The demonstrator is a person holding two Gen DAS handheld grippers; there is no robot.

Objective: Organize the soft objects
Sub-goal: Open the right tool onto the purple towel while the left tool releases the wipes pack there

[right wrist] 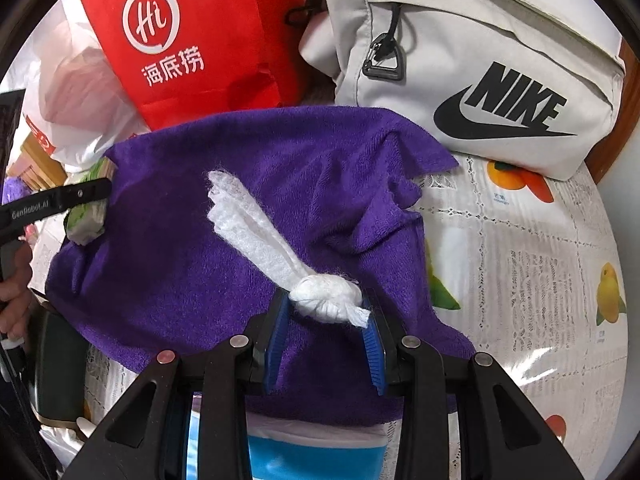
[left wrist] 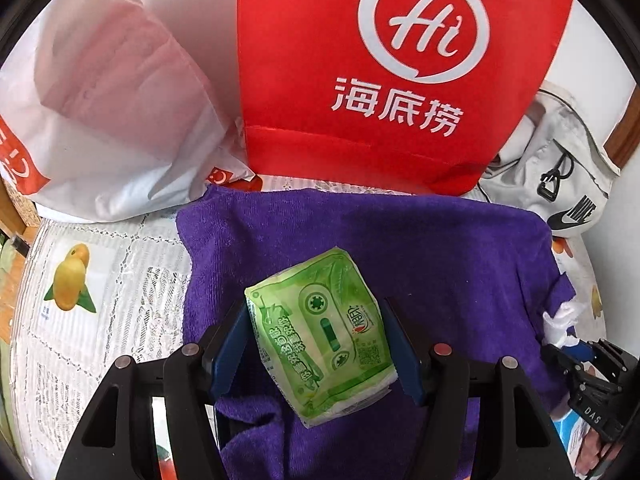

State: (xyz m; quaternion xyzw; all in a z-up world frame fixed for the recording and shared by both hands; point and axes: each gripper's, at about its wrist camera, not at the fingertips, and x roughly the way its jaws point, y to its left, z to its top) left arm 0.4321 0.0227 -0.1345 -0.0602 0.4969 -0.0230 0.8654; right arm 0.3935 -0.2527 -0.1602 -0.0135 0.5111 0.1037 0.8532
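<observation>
Since both are squishy and light, the left gripper (left wrist: 320,344) is pinching the green tissue pack (left wrist: 322,334) mid-body while the right gripper (right wrist: 326,316) is clamping the knotted white cloth (right wrist: 280,256) at its knot.

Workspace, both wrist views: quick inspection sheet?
Surface: tablecloth with fruit prints, lace pattern.
Job's things: purple towel spread flat; green tissue pack; knotted white cloth.
Clutter: red bag, white plastic bag, Nike pouch, all behind the towel.
Grippers: left claw shut on tissue pack; right claw shut on the cloth's knot.
Cables: nothing seen.
Surroundings: wood edge at far right; blue-white item under right claw, unclear.
</observation>
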